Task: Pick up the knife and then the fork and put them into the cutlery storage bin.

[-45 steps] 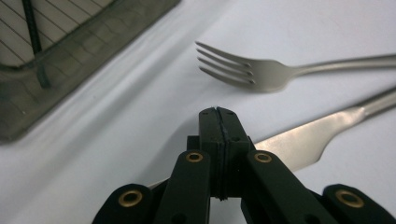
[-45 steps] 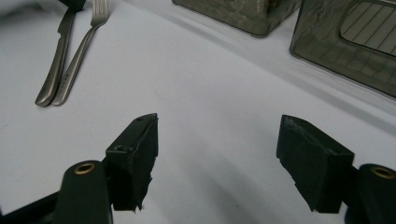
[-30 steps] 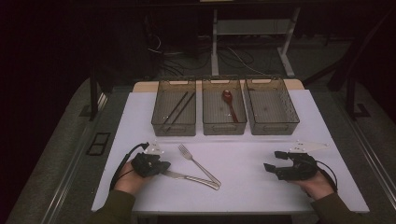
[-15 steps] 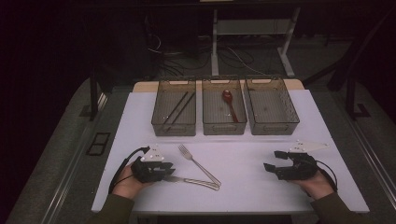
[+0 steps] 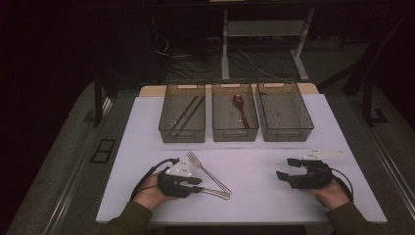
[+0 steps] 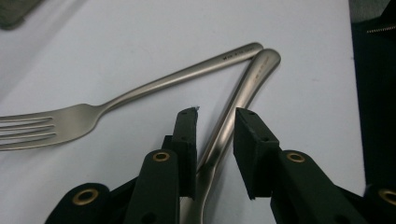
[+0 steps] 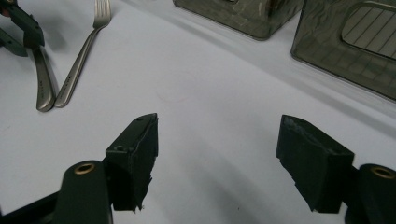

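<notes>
The second utensil's handle (image 6: 233, 112) lies flat on the white tabletop (image 5: 274, 205), running between the jaws of my left gripper (image 6: 215, 126), with its end touching the end of the fork (image 6: 140, 93) so the two form a V. A second ago my left gripper was clamped on that handle; its jaws have just been opening, and now a gap shows on each side of the metal, so the pads no longer press it. The hand has also slid back a little toward the table's left, as the high view shows. I judge that the piece has just been set down or released for a fresh grip; which kind of utensil it is I cannot tell, since its head is hidden under the gripper.

My right gripper (image 7: 217, 154) rests near the table's right edge, jaws wide apart over bare surface. Beyond stand three mesh bins (image 5: 182, 134); the middle one holds a red spoon (image 5: 240, 108).
</notes>
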A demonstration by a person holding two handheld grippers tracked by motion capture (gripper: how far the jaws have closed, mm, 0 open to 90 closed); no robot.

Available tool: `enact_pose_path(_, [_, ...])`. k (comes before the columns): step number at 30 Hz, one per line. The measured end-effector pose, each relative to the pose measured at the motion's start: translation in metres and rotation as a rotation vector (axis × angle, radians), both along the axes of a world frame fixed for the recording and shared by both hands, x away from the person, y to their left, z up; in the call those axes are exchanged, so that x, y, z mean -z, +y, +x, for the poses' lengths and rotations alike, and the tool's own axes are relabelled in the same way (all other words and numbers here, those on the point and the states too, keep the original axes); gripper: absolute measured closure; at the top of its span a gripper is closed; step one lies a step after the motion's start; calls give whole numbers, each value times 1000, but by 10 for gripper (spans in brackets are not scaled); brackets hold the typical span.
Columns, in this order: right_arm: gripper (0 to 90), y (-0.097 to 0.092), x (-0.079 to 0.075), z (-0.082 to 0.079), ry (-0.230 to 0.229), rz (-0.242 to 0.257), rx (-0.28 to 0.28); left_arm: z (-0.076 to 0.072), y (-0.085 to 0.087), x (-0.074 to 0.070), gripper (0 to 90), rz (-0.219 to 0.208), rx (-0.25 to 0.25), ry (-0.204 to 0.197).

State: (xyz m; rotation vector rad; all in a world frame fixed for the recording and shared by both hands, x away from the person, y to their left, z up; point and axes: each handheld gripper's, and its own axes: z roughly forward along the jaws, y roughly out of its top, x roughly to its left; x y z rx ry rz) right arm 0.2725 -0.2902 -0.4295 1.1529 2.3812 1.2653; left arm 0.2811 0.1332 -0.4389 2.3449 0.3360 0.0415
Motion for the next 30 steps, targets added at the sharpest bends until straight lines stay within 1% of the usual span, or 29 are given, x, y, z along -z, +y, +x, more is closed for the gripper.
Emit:
enact_pose_path(3, [295, 0, 0, 0, 0, 1, 1, 1, -2, 5, 729, 25, 17, 13])
enact_pose_path(5, [296, 0, 0, 0, -1, 1, 0, 1, 0, 5, 726, 23, 27, 5])
enact_pose_path(8, [296, 0, 0, 0, 1, 1, 0, -1, 0, 6, 729, 37, 59, -36])
enact_pose_path(10, [295, 0, 0, 0, 0, 1, -1, -4, -1, 6, 731, 44, 62, -53])
enact_pose_path(11, [296, 0, 0, 0, 0, 1, -1, -4, -1, 5, 735, 49, 67, -58])
enact_pose_path(15, [295, 0, 0, 0, 3, 1, -1, -5, -1, 5, 744, 54, 73, -50])
enact_pose_path(23, [297, 0, 0, 0, 4, 2, -1, -11, 0, 4, 766, 70, 119, -104])
enact_pose_path(24, [297, 0, 0, 0, 4, 2, -1, -12, 0, 4, 768, 72, 122, -111])
enact_pose_path(27, [297, 0, 0, 0, 6, 3, -1, -14, 0, 4, 760, 69, 113, -115])
enact_pose_path(30, [297, -1, 0, 0, 7, 7, -2, -13, 0, 4, 759, 68, 111, -112])
